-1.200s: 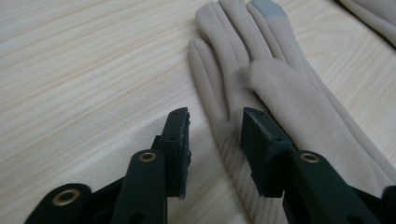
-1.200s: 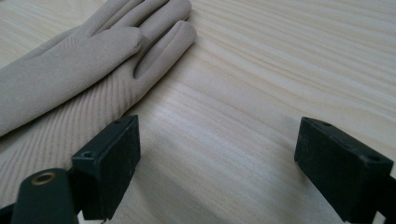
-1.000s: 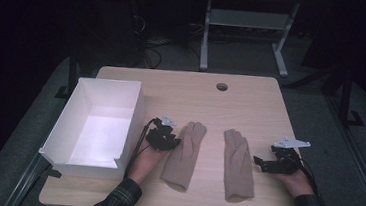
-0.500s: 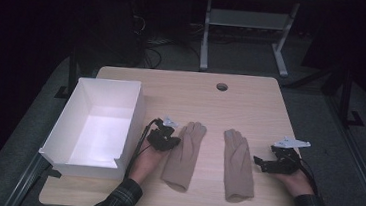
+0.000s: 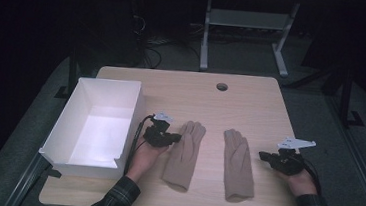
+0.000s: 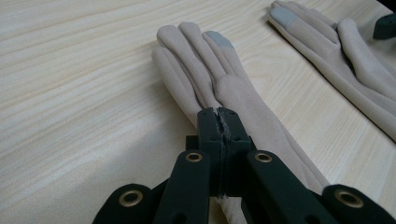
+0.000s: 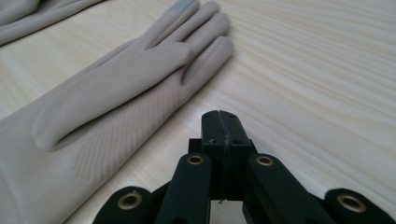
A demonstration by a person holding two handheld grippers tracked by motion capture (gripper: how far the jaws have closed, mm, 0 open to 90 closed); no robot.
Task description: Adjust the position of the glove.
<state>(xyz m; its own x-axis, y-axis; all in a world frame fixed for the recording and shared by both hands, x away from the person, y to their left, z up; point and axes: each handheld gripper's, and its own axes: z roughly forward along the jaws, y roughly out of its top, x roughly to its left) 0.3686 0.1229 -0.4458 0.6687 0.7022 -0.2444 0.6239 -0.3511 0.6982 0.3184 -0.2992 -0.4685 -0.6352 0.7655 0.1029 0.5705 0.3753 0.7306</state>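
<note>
Both beige gloves lie flat on the wooden surface (image 5: 252, 96), side by side but apart, long axes running away from me, fingers pointing to the far edge. My left tongs (image 5: 177, 138) sit pressed together at the left glove (image 5: 182, 155); my right tongs (image 5: 262, 155) just snapped together on nothing, right of the right glove (image 5: 238, 165).

Right tool (image 7: 221, 122) jaws pressed together, having just closed with nothing between them. It sits over bare wooden tabletop (image 7: 317, 79), just beside the beige glove (image 7: 116, 88) lying flat, grey-tipped finger pointing away. Second glove's (image 7: 28, 14) edge top left.
</note>
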